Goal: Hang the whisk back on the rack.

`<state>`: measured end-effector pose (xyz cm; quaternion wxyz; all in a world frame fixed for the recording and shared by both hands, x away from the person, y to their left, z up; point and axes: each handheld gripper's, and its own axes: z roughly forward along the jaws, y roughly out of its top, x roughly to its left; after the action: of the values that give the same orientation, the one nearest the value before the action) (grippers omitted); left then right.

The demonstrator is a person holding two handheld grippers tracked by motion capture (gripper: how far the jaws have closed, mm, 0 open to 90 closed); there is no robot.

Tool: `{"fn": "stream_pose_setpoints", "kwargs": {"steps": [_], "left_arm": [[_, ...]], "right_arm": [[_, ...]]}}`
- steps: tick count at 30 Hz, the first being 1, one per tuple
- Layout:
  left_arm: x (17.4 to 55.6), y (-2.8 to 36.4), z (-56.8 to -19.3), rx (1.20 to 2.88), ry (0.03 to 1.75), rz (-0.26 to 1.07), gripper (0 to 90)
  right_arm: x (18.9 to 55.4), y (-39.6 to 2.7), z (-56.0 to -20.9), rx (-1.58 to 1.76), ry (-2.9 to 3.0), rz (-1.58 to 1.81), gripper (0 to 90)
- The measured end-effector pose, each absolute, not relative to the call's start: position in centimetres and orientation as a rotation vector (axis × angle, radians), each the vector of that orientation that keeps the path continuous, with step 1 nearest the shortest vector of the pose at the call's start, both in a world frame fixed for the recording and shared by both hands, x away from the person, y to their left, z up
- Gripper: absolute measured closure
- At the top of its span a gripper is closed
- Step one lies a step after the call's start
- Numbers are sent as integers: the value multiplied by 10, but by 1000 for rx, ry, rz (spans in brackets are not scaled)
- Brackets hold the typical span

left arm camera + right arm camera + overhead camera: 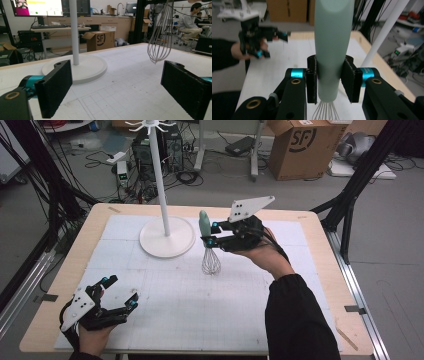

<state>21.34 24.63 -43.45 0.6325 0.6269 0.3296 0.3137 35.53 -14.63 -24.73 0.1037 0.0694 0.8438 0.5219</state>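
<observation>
Whisk (210, 251) is pinched upright by my right claw (211, 234) above the surface (320, 285); left claw (121, 296) rests spread. Next, I judge, hanging it on the stand (163, 185).

White hook stand (165, 227) on the table (320, 265); cardboard box (302, 147) beyond.

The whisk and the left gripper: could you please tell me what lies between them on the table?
Nothing: in the high view, bare white gridded mat separates the left gripper from the whisk, which the right gripper holds upright. The white stand sits farther back.
</observation>
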Motion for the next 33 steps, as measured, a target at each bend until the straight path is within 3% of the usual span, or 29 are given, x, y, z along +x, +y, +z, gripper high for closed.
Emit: {"fn": "stream_pose_setpoints", "kwargs": {"steps": [19, 33], "left_arm": [[201, 256, -431, 1404, 758, 736, 108], [196, 258, -429, 1402, 749, 737, 108]], "right_arm": [[387, -119, -196, 356, 2316, 1657, 683], [435, -92, -174, 404, 2294, 1665, 683]]}}
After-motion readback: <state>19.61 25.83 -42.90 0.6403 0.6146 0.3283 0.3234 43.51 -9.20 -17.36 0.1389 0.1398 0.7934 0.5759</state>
